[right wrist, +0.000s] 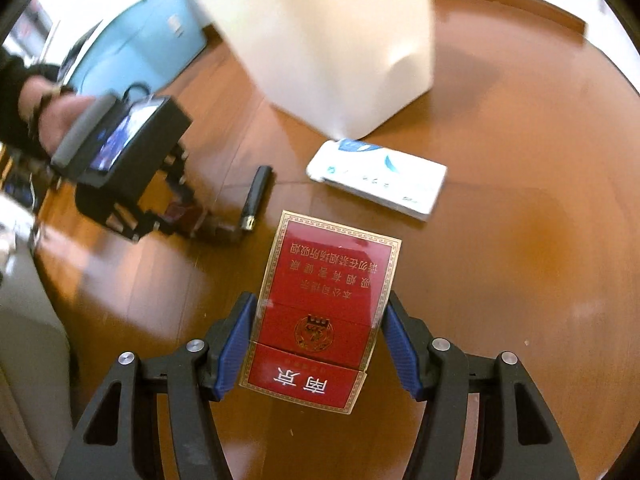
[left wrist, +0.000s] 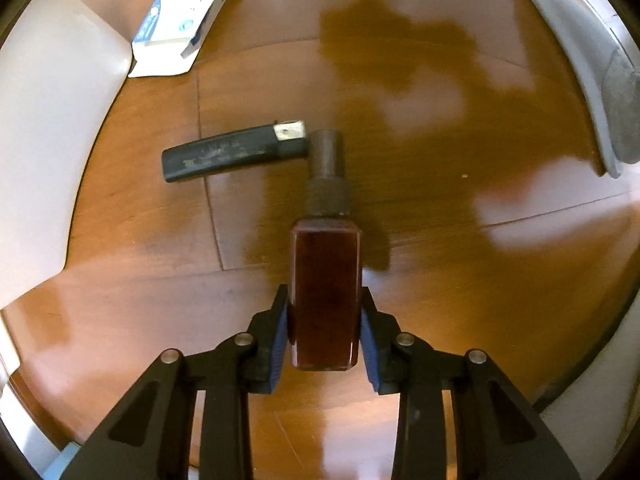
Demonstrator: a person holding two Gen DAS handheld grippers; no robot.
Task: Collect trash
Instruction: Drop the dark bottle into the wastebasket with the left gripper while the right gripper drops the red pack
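My left gripper (left wrist: 324,312) is shut on a small dark-red glass bottle (left wrist: 325,292) with a grey pump cap, held low over the wooden table. A black lighter (left wrist: 232,152) lies just beyond the cap, to the left. My right gripper (right wrist: 318,336) is shut on a red cigarette pack (right wrist: 324,308) with gold print, held above the table. In the right wrist view the left gripper (right wrist: 180,220) with the bottle sits at left, next to the lighter (right wrist: 256,196).
A white and blue flat box (right wrist: 380,180) lies on the table, also in the left wrist view (left wrist: 188,16). A white paper bag (right wrist: 328,40) stands behind it. A light blue bag (right wrist: 140,40) is at far left. A grey object (left wrist: 592,72) is at right.
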